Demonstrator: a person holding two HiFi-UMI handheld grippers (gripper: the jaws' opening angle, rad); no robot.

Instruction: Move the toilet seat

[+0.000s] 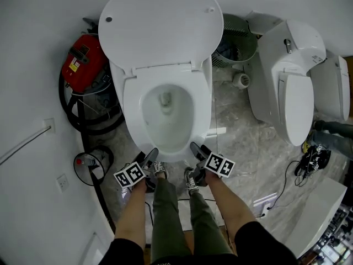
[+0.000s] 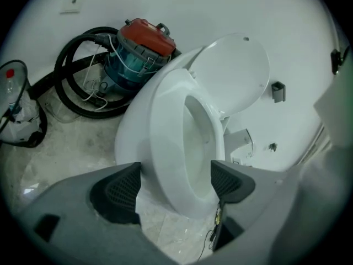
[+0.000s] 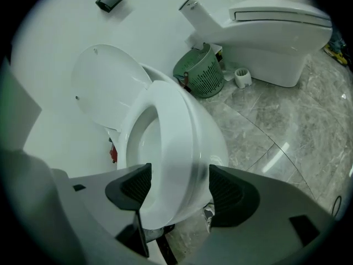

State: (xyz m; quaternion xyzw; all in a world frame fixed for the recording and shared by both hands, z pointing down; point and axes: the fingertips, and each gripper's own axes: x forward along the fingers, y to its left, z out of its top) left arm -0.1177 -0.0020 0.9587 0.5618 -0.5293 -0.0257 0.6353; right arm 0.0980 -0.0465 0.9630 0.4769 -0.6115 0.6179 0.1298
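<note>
The 2 claws, left claw [image 1: 150, 158] and right claw [image 1: 197, 150], gape wide at the toilet's front rim, which sits between their jaws ungripped. 1 white toilet seat [image 1: 130, 106] lies flat on the bowl, and its lid [image 1: 160, 26] stands raised behind. There are 2 toilets. The second toilet [image 1: 292, 81] stands right, 1 red vacuum [image 1: 83, 62] crowds the left, and open floor [image 1: 242, 142] lies between the toilets.

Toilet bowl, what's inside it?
Inside the toilet bowl you can see smooth white sides and the drain hole at the bottom. Nothing else shows in there. The seat covers the part right under the rim.
</note>
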